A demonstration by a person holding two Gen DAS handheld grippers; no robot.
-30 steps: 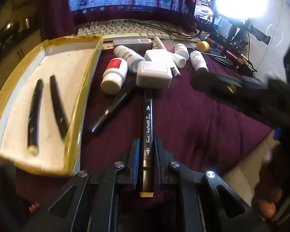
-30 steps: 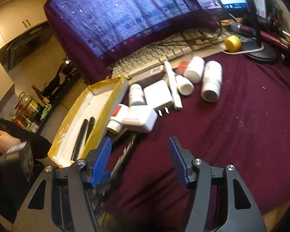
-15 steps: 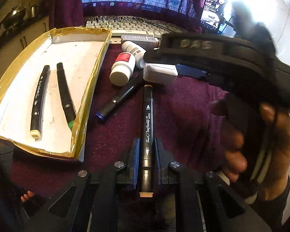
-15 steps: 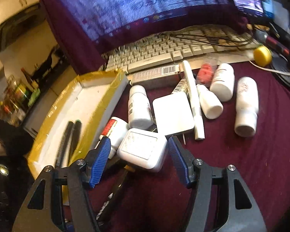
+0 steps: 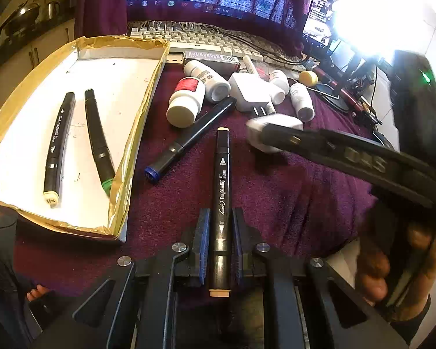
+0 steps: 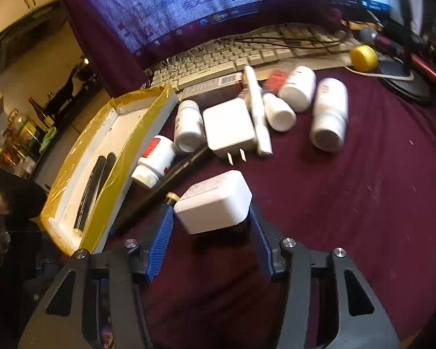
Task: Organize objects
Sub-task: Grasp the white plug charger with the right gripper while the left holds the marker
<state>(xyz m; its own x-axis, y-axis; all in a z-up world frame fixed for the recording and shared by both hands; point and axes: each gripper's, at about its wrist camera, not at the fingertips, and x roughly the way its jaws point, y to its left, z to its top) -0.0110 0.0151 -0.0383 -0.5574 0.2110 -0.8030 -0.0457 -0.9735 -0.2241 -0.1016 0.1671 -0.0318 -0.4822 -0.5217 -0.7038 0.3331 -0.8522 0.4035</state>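
Left wrist view. The left gripper [image 5: 220, 242] is closed on a black marker [image 5: 221, 192], pads pressed to both sides of the barrel near its tan rear cap; the grip looks the same as a second ago. The marker points forward over the maroon cloth [image 5: 290, 192], which has dropped farther below it, so the marker appears lifted clear. To the left lies the tray [image 5: 144, 110], holding two markers [image 5: 56, 145] side by side. A blue-capped pen [image 5: 189, 141] lies on the cloth between tray and bottles [image 5: 186, 103]. The right gripper [image 5: 279, 135], blurred, now reaches in from the right, fingers around a white charger [image 5: 257, 136]; a second ago it was only a blur at the right edge.

Right wrist view. The right gripper [image 6: 210, 225] is about half open, blue pads [image 6: 160, 241] flanking the charger [image 6: 213, 200]. Half a second ago the charger sat beyond the fingertips; now it is between them. Whether the pads touch it cannot be told. A second charger [image 6: 228, 128], prongs toward the camera, and the bottles [image 6: 330, 113] remain near the keyboard [image 6: 218, 61].

Interpretation. Two sorting steps appear to run together: the marker is probably bound for the tray [image 6: 107, 151], and the charger is about to be gripped.
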